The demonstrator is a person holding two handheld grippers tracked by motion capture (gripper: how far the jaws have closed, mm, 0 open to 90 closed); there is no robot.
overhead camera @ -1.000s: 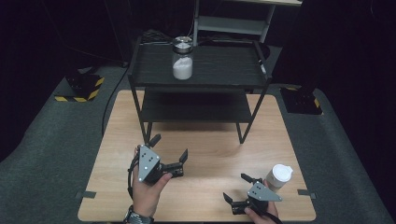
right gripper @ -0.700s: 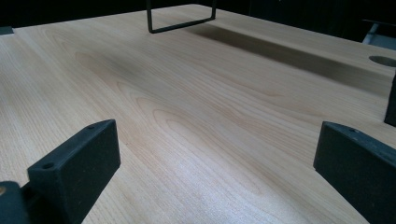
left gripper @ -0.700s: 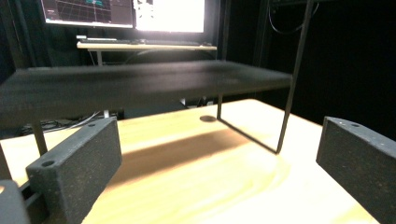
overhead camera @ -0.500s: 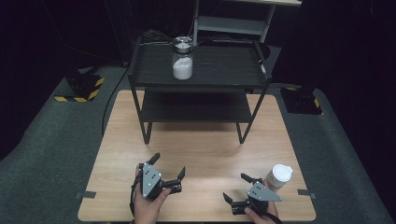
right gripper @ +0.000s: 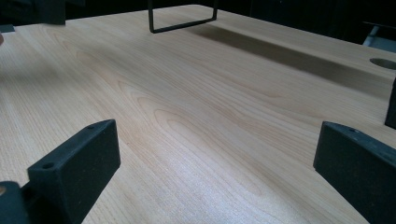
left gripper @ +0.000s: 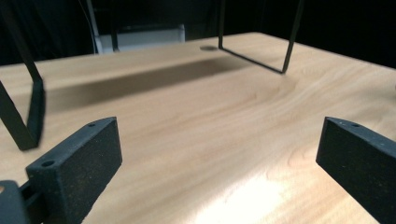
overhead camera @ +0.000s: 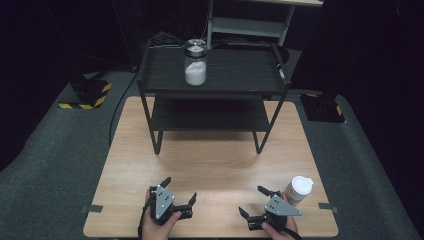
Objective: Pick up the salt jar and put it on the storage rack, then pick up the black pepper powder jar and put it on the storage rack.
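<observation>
Now both claws idle beside the white cup

White cup [overhead camera: 298,189] stands at the desk's [overhead camera: 215,165] five o'clock corner, at two o'clock of the right claw [overhead camera: 254,202]; left claw [overhead camera: 178,190] well apart at nine; both gape wide, empty; likely pre-grasp; next, swing right claw round it.

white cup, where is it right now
In the high view the white cup stands at the table's near right, just beside the right gripper.
</observation>
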